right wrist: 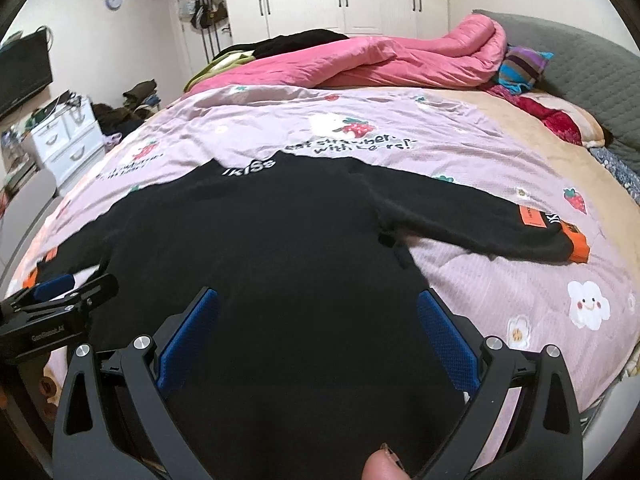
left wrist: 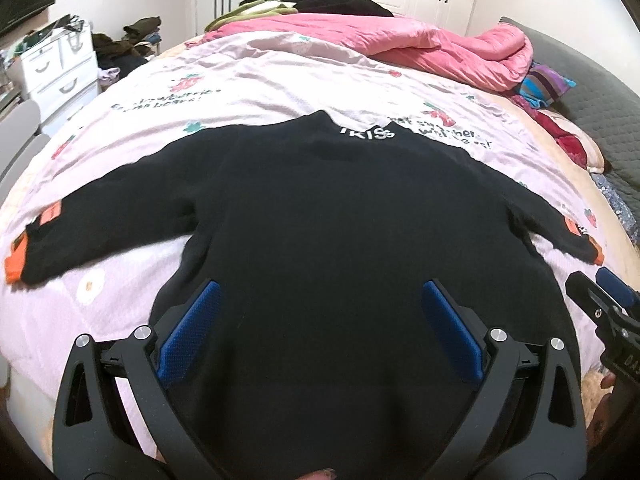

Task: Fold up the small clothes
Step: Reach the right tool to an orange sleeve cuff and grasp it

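Observation:
A small black sweater point(left wrist: 320, 220) with white collar lettering and orange cuff patches lies flat on the bed, both sleeves spread out; it also shows in the right wrist view point(right wrist: 280, 248). My left gripper point(left wrist: 318, 292) is open, its blue pads point(left wrist: 192, 332) wide apart over the sweater's lower hem on the left side. My right gripper point(right wrist: 318, 298) is open over the hem on the right side. The right gripper shows at the right edge of the left wrist view point(left wrist: 600, 296). The left gripper shows at the left edge of the right wrist view point(right wrist: 60, 288). Neither holds cloth.
The bed has a pink strawberry-print sheet point(left wrist: 280, 76). A crumpled pink duvet point(left wrist: 420, 44) and dark clothes lie at the far side, a striped cushion point(right wrist: 524, 64) and a grey headboard point(right wrist: 580, 68) at the right. White drawers point(left wrist: 60, 68) stand beside the bed on the left.

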Demonstrator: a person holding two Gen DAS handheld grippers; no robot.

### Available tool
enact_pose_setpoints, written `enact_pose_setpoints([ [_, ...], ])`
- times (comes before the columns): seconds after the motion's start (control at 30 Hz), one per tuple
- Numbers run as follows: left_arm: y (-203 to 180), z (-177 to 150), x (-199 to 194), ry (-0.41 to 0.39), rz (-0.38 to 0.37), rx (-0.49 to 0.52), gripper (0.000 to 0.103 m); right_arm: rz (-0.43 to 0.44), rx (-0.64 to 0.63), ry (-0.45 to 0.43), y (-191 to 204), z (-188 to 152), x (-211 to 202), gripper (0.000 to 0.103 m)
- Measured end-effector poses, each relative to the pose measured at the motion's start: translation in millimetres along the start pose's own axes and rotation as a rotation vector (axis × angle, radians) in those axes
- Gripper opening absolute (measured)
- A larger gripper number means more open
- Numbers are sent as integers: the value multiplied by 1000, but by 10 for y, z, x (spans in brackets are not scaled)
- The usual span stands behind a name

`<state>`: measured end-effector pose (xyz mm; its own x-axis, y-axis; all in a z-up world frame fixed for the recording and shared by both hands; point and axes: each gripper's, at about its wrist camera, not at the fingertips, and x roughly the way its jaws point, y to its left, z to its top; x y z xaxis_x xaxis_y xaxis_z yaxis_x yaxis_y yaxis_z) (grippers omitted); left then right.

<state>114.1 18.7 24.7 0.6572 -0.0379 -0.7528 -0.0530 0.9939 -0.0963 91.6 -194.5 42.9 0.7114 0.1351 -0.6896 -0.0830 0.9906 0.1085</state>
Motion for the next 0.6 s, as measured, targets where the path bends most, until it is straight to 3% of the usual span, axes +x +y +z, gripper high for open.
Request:
enact_pose_setpoints([
  [0.3,-158,297,307,39,-37,31,94,-43,87,-15,-306,332,171,99],
  [0.6,-314,524,562,56,-61,79,94,-155,241,-20,-926,591,425,99],
])
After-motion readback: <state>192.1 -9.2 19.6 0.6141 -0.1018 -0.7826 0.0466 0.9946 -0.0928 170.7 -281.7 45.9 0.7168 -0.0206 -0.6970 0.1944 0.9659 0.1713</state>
